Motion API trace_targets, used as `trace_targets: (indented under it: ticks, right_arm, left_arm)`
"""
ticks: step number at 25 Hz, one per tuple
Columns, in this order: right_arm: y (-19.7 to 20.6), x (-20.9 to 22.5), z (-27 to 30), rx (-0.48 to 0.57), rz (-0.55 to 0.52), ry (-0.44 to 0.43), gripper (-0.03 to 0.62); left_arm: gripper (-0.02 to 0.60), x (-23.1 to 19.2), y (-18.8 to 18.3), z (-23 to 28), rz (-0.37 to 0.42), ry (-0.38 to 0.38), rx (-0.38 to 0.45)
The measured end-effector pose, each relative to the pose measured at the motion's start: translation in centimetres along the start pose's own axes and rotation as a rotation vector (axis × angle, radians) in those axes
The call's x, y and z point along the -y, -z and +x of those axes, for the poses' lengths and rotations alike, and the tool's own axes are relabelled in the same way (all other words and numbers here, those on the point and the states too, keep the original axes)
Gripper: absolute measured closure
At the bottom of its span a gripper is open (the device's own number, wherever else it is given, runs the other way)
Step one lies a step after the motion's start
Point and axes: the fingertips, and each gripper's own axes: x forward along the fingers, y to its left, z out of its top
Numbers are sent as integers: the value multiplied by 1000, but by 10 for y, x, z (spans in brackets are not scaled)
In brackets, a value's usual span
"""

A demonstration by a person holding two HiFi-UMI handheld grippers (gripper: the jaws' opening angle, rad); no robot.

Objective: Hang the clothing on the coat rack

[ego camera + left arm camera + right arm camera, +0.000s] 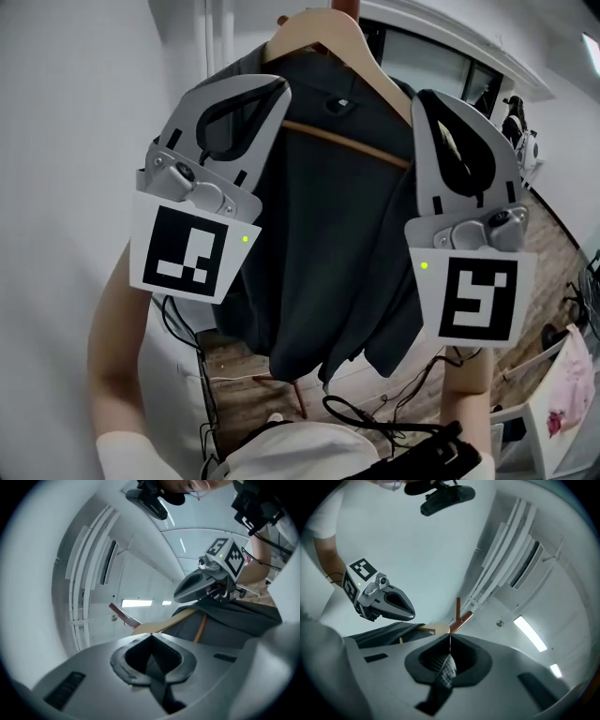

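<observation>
Overhead, the shirt (319, 216) hangs on a hanger (314, 33) from the rack (458, 611). The left gripper (278, 89) is closed beside one shoulder. The right gripper (424, 98) is closed beside the other.

Grey left gripper (278, 90), grey right gripper (423, 99), black-and-white marker cubes (187, 251), black cables (375, 417), white shirt (173, 394)

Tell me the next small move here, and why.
Probably draw both tongs back: the left tongs and right tongs are shut on nothing, and the dark grey garment on its wooden hanger seems already hooked on the red-brown rack peg.
</observation>
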Motion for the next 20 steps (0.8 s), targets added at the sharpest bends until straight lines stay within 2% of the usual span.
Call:
trace_targets:
  ticks: [2,5,7,20]
  right_arm:
    - [3,-5,-3,-19,-65,16,574]
    - [10,-13,-6,-73,-217,-6,574]
    - [13,-20,-5,-83,-277,-8,574]
    - [15,-37,7,-35,-356,-4,574]
  left_arm:
    - [568,9,-2,-1,-19,-17,7]
    - [569,18,-8,0,-20,-40,36]
    - [568,23,-8,-1,-22,-40,60]
    - [569,25,5,3,-23,-47,73]
